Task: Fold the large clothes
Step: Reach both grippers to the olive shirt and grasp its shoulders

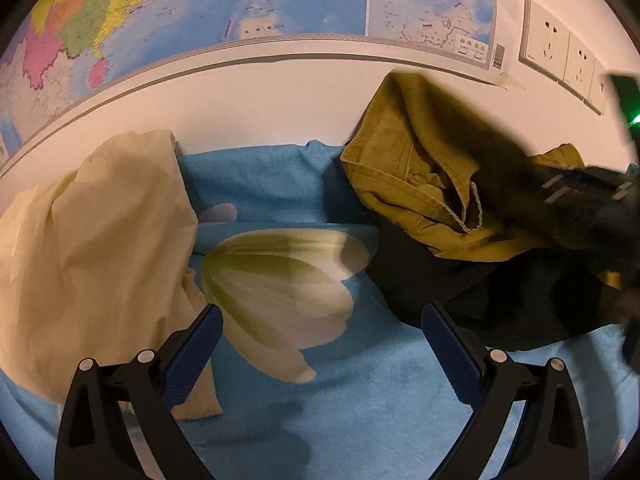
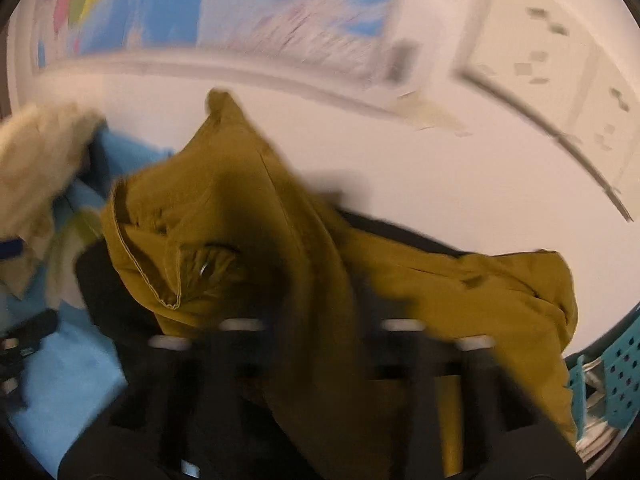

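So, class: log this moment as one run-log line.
left gripper: open, empty | right gripper: shut on mustard garment | garment: lifted over blue bedsheet

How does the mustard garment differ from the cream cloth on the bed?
The mustard garment is dark yellow with stitched seams; the cream cloth is pale and plain. The mustard garment lies on black fabric; the cream cloth lies on the blue sheet. Both are crumpled, not folded.
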The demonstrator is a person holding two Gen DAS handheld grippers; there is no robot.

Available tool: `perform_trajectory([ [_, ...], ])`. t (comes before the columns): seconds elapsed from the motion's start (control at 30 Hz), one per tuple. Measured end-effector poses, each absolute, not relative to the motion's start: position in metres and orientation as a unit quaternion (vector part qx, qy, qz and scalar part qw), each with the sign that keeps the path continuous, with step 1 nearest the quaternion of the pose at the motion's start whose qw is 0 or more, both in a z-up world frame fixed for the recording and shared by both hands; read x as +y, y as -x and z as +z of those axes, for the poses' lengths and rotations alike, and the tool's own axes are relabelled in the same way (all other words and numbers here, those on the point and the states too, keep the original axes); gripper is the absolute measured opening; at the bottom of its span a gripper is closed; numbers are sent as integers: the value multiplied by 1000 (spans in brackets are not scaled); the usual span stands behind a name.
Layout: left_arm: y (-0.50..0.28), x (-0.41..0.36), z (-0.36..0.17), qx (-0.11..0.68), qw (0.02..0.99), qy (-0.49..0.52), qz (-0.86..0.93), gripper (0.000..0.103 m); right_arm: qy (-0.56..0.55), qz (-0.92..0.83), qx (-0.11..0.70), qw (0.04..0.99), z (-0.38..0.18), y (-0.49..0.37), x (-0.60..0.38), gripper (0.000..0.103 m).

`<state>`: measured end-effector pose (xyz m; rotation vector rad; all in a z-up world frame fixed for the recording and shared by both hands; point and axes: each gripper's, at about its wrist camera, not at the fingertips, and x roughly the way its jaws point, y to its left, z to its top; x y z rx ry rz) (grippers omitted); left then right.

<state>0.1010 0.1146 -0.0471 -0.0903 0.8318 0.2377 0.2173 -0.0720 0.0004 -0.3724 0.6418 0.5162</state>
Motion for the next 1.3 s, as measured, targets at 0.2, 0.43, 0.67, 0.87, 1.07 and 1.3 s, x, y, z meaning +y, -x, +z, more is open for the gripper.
perform_trajectory([
  [0.2,-115,118,-51,401,909,23,111,96,159,258,277,912,32,-207,-99,82],
  [0.43,-123,123,-53,393,914,15,103,96,261,299,298,868,7,-223,-30,62],
  [0.67,-128,123,-52,379,923,23,64,96,154,321,288,889,60,-214,-77,11],
  [0.87,-140,98,-36,340,940,23,-18,96,66,293,197,933,149,-171,-152,11],
  [1.07,-147,54,-10,273,953,20,-128,96,16,280,175,944,177,-156,-199,11],
  [1.3,-184,17,2,249,956,1,-159,42,-6,275,160,948,174,-149,-229,11],
])
